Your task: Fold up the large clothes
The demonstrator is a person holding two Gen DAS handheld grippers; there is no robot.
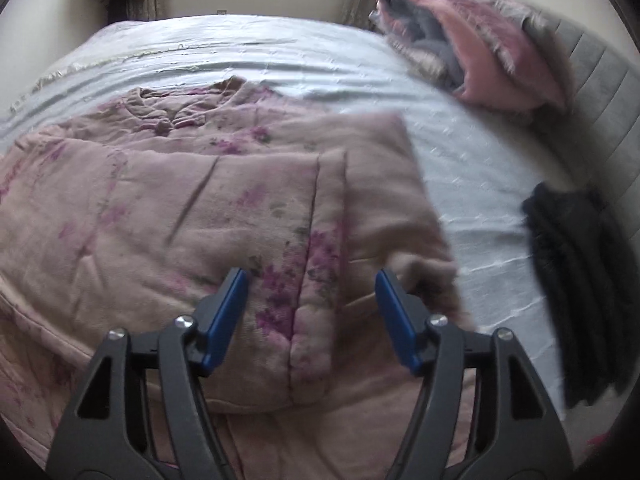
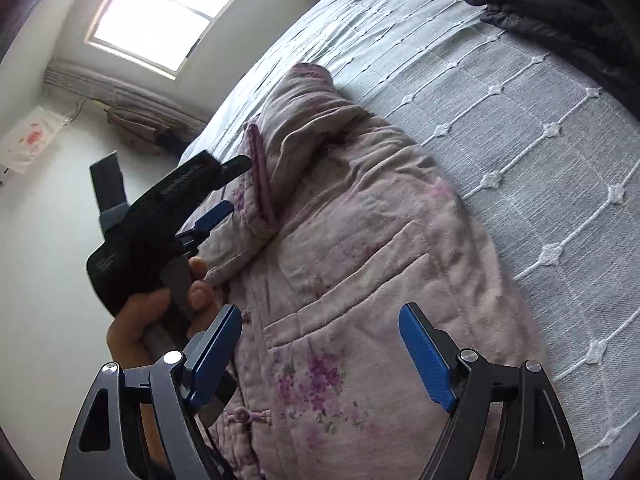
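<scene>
Pink quilted jacket [image 1: 224, 208] is spread out on the bed [image 1: 460, 152], floral print, collar and knot buttons facing the far wall in the left wrist view. One sleeve looks already folded across the chest, with its cuff end lying right under the left tongs [image 1: 310, 316].

Left tongs are spread wide, nothing between the blue pads, hovering just over that sleeve and the near hem. Right tongs [image 2: 320, 354] are spread too and holding nothing, hanging over the chest area near the knot button [image 2: 246, 416]. In the right wrist view you can also see the left hand [image 2: 160, 316] gripping its tool just beside the jacket's edge.

The bit that matters, I think: the jacket's long axis runs collar to hem, straight away from the left tongs, so the hem is the near end for that side. The right tongs come in from the collar side, looking down the length the other way. My guess is the next fold is hem up toward the collar, and the left tongs are way closer to the hem, so they'd take it.

Also on the bed: a black garment [image 1: 580, 292] well off to the right, and a pink and grey bundle [image 1: 472, 44] by the headboard [image 1: 588, 64], both clear of the jacket
</scene>
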